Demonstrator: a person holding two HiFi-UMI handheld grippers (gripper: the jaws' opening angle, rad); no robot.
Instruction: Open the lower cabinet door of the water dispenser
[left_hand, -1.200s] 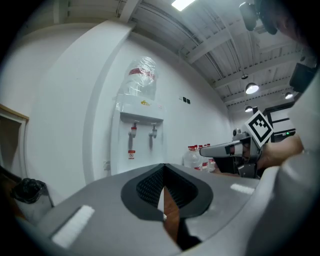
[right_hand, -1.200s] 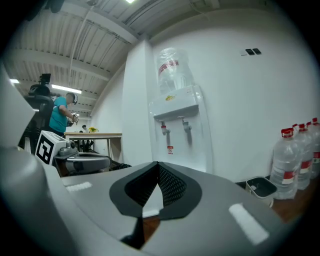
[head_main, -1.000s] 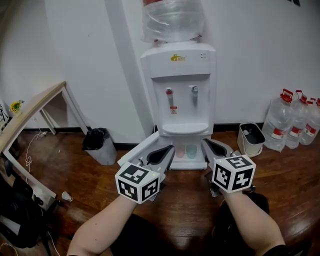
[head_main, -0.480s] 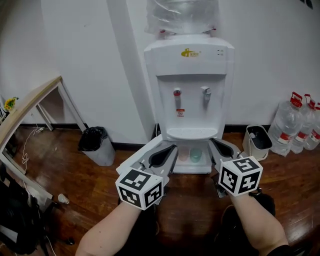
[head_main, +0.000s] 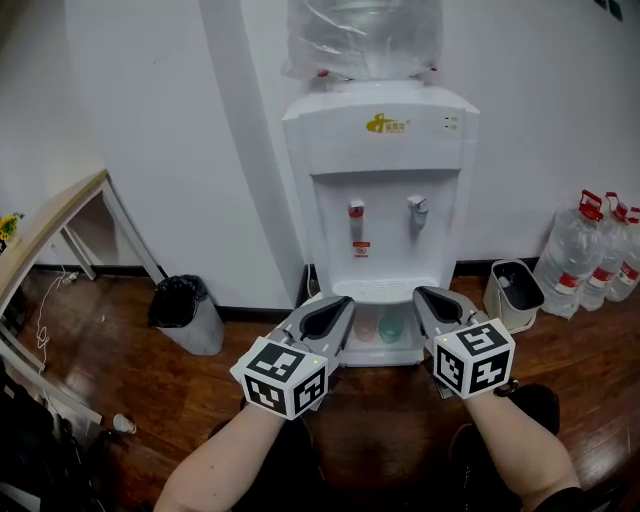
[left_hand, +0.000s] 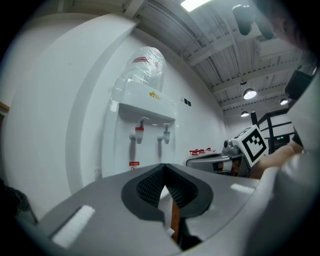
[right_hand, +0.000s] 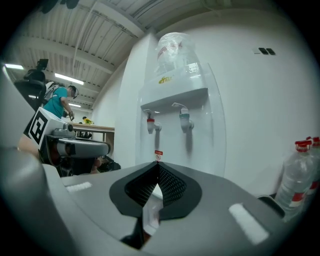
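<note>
I hold my left forearm (head_main: 215, 455) and right forearm (head_main: 520, 450) out side by side. Left claw (head_main: 338, 306) and right claw (head_main: 428, 297) point level, both with jaws together and empty.

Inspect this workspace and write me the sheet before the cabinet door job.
Surface: dark wooden floor.
Job's things: white water dispenser against the wall; two cups show in its lower cabinet; the door is hidden behind the grippers.
Clutter: black-bagged bin, white bin, water bottles, small cup on the floor.
Grippers: left gripper and right gripper both shut, empty, short of the dispenser.
Cables: white cable on the floor at left.
Surroundings: wooden table at left, white wall.
</note>
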